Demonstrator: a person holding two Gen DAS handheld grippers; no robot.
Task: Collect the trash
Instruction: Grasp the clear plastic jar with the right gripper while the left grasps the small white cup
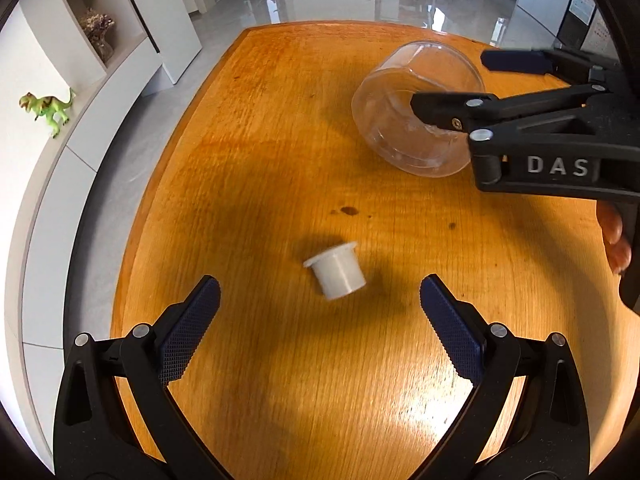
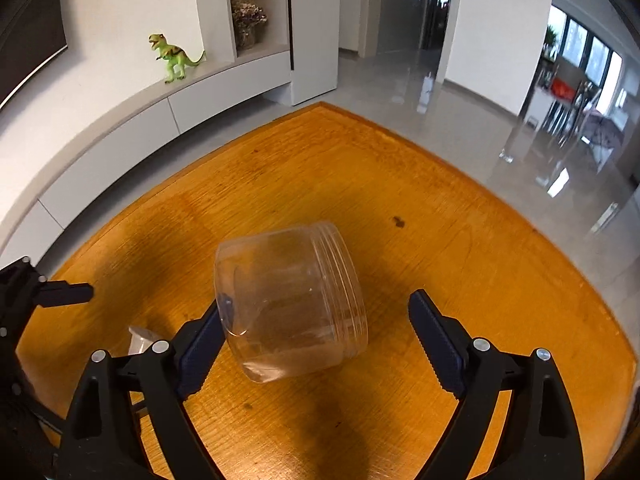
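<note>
A small white plastic cup lies on its side on the wooden table, just ahead of my open left gripper, between its fingertips. A clear plastic jar lies tilted on its side between the fingers of my open right gripper; the left finger touches or sits just beside its base. The jar and right gripper also show in the left wrist view at the upper right. The cup peeks out behind the right gripper's left finger.
A dark stain marks the table's middle. A white low cabinet with a green toy dinosaur and dried flowers runs along the left. Glossy grey floor lies beyond the table's far edge.
</note>
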